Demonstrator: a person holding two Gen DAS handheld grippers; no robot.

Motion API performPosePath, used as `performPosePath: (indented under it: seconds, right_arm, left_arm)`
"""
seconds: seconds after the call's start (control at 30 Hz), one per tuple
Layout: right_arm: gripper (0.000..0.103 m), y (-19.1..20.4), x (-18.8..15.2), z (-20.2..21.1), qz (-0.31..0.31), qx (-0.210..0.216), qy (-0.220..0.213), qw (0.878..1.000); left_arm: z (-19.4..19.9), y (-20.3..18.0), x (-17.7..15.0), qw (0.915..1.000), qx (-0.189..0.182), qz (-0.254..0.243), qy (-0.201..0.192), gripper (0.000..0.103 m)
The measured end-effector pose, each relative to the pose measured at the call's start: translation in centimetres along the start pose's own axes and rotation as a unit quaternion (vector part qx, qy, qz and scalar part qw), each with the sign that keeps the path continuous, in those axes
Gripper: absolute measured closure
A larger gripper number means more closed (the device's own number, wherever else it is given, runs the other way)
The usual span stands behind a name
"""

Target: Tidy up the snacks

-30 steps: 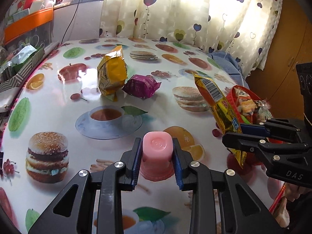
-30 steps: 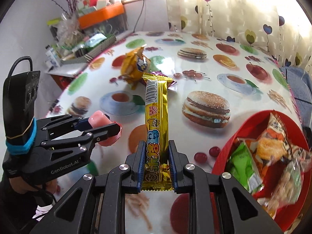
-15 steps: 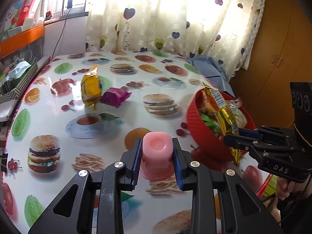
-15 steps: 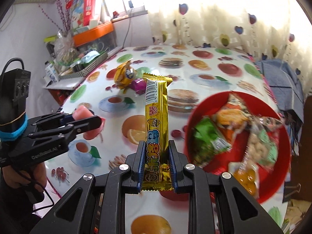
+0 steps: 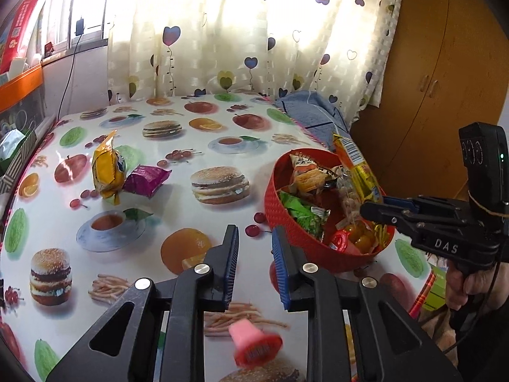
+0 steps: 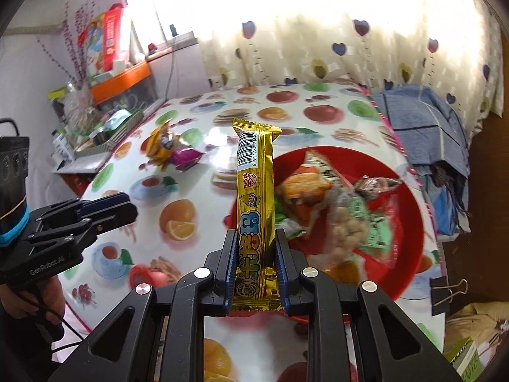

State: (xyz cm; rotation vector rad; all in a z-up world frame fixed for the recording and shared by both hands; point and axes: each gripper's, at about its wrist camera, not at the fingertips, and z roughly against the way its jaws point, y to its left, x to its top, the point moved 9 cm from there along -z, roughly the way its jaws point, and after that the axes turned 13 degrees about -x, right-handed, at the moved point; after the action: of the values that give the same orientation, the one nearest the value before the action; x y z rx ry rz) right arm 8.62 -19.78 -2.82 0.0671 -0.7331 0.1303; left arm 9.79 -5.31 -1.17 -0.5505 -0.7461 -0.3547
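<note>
The pink jelly cup (image 5: 254, 345), clamped in the left gripper (image 5: 254, 254) a moment ago, has slipped free and shows as a blur low over the desk (image 5: 63, 222), short of the red basket (image 5: 286, 219). That gripper's ribbed blue pads are now drawn in on nothing, so the cup probably needs picking up again. The right gripper (image 6: 254, 267) stays clamped on the lower end of a long, glossy gold foil snack bar (image 6: 256, 191), held upright just above the textured plastic basket of crinkly packets.

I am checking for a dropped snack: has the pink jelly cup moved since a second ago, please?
Yes. The pink jelly cup has dropped from between the left gripper fingers and now shows blurred below them.
</note>
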Motion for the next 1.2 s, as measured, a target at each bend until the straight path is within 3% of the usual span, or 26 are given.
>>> performPosePath:
  seconds: [0.2,0.27,0.47,0.6,0.77,0.83,0.87,0.9,1.2]
  right_arm:
    - [0.083,-1.5,0.0,-0.2,-0.012,-0.01,0.002,1.0]
    - [0.083,-1.5,-0.3,-0.4,-0.011,-0.009,0.005,1.0]
    - [0.083,-1.0,-0.8,-0.9,-0.006,-0.004,0.013,1.0]
    - [0.083,-0.5,-1.1,-0.6,-0.004,0.001,0.011,1.0]
    - [0.083,-0.3,-1.6,-0.3,-0.003,0.003,0.011,1.0]
    - [0.083,-0.3,-1.9,-0.2,-0.004,0.002,0.013,1.0]
    - [0.083,-0.4,-2.1,-0.2,-0.005,0.002,0.014,1.0]
    - [0.083,-0.5,-2.2,-0.2,-0.005,0.001,0.014,1.0]
    - [0.083,-1.6,-2.1,-0.1,-0.013,-0.008,0.011,1.0]
  left_arm:
    - [0.5,1.6,-1.9,0.9998,-0.009,0.015,0.011,0.076]
    - [0.9,1.2,-3.5,0.9996,-0.018,0.012,0.02,0.061]
    - [-0.3,-0.6,-8.6,0.9959,-0.028,0.015,0.085,0.046]
    - [-1.7,-1.6,-11.0,0.9927,-0.018,0.01,0.119,0.046]
    - [-3.0,-0.9,-12.1,0.9912,0.006,0.027,0.129,0.046]
    - [-3.1,-0.5,-12.0,0.992,0.022,0.02,0.122,0.049]
    - [-3.1,-0.5,-11.9,0.9921,0.019,0.023,0.122,0.057]
    - [-3.1,-0.4,-11.8,0.9923,0.017,0.023,0.12,0.059]
    - [-2.5,0.0,-9.5,0.9958,0.021,0.009,0.088,0.059]
